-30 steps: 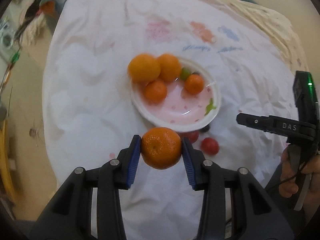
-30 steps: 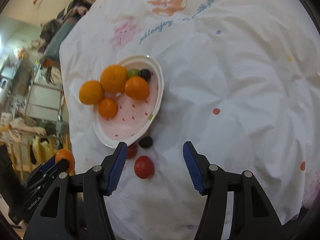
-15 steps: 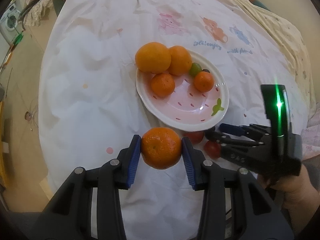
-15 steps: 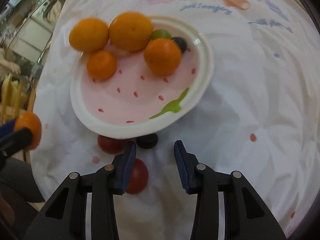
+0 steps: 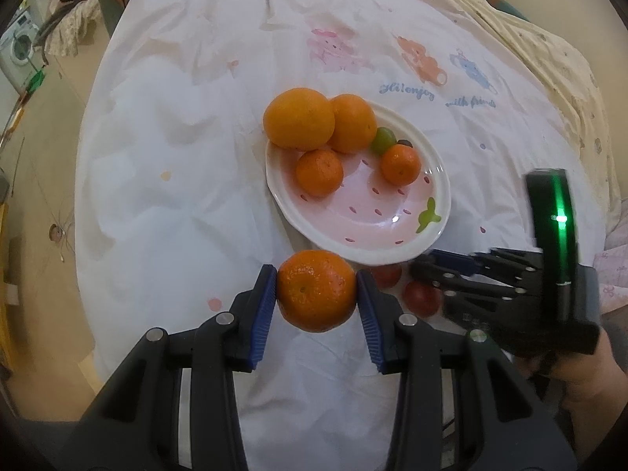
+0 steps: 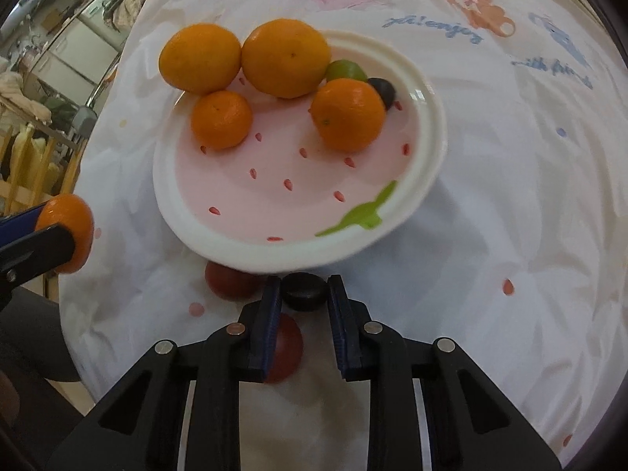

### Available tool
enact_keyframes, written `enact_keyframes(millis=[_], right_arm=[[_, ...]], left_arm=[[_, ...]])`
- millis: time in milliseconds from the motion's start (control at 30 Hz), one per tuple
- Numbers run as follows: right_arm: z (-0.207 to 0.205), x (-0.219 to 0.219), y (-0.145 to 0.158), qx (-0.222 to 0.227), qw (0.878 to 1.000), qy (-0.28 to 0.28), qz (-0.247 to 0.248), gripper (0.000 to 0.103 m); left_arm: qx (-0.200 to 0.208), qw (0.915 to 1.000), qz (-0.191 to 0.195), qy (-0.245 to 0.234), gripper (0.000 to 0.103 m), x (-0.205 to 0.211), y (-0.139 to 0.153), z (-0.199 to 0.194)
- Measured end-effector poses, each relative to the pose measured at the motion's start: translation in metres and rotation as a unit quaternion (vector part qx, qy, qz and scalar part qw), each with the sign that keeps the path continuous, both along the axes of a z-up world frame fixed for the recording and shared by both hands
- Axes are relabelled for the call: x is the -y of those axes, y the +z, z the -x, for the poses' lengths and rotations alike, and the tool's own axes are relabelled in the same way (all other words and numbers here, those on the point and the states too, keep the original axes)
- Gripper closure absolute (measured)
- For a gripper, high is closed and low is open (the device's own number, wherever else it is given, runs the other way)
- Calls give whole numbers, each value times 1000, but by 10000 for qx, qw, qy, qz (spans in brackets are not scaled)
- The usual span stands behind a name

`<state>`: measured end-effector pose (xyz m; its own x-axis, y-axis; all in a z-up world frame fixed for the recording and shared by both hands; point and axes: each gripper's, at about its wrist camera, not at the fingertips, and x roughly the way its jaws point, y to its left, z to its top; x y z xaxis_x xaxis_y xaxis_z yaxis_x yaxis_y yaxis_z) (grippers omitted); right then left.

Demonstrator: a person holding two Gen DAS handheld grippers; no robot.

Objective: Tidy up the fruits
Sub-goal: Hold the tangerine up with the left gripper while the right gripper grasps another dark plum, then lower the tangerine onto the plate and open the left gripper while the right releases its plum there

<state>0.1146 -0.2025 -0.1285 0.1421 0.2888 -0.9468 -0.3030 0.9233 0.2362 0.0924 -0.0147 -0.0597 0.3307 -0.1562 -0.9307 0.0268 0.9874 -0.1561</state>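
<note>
My left gripper (image 5: 317, 290) is shut on a mandarin (image 5: 316, 291) and holds it just in front of the pink strawberry plate (image 5: 408, 253). The plate holds several oranges and mandarins, a green grape (image 5: 382, 140) and a dark grape (image 6: 384, 91). My right gripper (image 6: 304, 294) has its jaws closed in around a dark grape (image 6: 304, 291) lying on the cloth at the plate's near rim (image 6: 274, 259); they sit right at its sides. Two red cherry tomatoes (image 6: 229, 283) (image 6: 286, 347) lie beside it. The held mandarin also shows in the right wrist view (image 6: 66, 231).
A white printed cloth (image 5: 176, 157) covers the round table. The table edge drops to the floor on the left. A cream quilt (image 5: 549, 51) lies at the far right. Household clutter stands beyond the table at upper left (image 6: 59, 59).
My right gripper moved in toward the plate's near rim and narrowed its jaws around the dark grape. My left gripper kept holding the mandarin, shifting slightly closer to the plate.
</note>
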Motion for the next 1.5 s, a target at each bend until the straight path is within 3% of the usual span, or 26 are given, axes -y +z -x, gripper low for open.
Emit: enact_keyframes(millis=[367, 600, 767, 1167, 1500], right_arm=[[14, 60, 55, 343, 9958, -638, -563, 78], [1, 85, 95, 951, 9811, -1185, -1201, 78], [-15, 86, 104, 1031, 9740, -1307, -1537, 78], [-75, 68, 62, 445, 9825, -1123, -1419, 78], [-97, 68, 27, -94, 9808, -1275, -1473, 78]], left_arm=[[167, 9996, -148, 160, 66, -5, -4, -2], [457, 9986, -202, 181, 66, -7, 9, -4], [422, 9988, -232, 60, 66, -2, 16, -19], [207, 9984, -295, -438, 66, 54, -16, -56], [93, 9993, -99, -337, 66, 57, -41, -83]])
